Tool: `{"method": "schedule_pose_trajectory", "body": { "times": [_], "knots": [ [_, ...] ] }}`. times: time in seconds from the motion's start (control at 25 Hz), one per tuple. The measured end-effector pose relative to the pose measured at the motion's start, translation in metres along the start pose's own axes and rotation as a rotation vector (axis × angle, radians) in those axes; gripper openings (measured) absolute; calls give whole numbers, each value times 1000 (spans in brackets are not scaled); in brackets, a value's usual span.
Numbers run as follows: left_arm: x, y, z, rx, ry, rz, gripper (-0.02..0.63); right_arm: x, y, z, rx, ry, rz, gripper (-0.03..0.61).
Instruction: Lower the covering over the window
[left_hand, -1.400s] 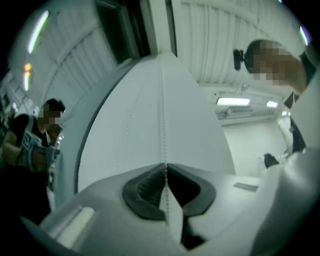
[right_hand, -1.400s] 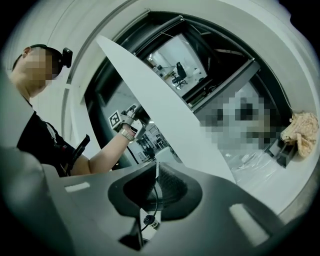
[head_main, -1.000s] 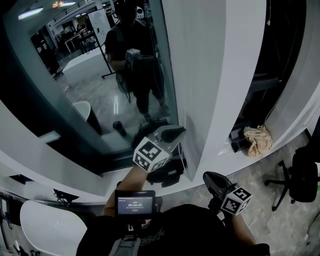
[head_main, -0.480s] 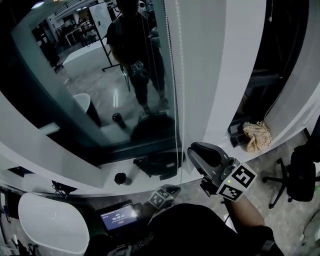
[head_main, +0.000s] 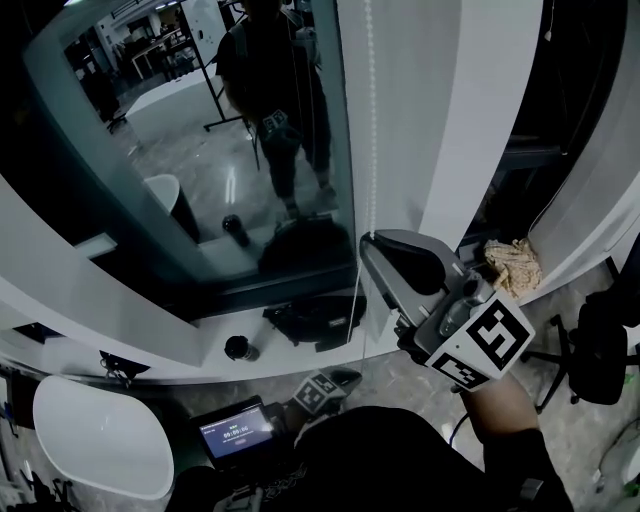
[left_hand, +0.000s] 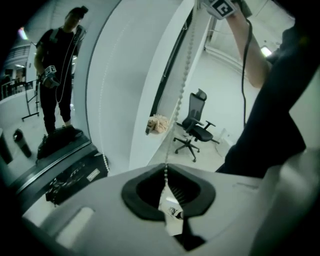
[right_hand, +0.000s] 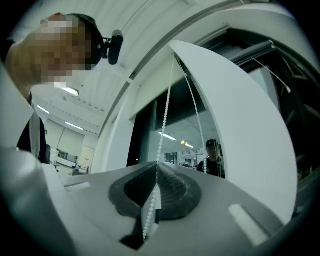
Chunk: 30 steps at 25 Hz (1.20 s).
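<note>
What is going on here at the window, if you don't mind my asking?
A person is working the bead chain beside the window with two handheld grippers. The right gripper is clamped on the chain up high, and the left gripper is clamped on the same chain lower down.

Dark window (head_main: 200, 150) glass set in curving white walls (head_main: 450, 130) — a black office chair (head_main: 605, 345) on pale polished floor (head_main: 570, 440).
</note>
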<state>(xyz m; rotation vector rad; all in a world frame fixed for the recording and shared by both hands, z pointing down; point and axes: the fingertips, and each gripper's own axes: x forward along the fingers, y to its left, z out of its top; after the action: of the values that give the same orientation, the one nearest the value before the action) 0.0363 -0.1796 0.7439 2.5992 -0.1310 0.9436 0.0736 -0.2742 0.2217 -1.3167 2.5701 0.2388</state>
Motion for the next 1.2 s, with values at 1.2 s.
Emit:
{"method": "schedule_pose_trajectory", "body": {
  "times": [1.2],
  "knots": [
    [-308, -90, 422, 325, -1125, -97, 112, -115, 81, -359, 216, 752, -17, 6]
  ]
}}
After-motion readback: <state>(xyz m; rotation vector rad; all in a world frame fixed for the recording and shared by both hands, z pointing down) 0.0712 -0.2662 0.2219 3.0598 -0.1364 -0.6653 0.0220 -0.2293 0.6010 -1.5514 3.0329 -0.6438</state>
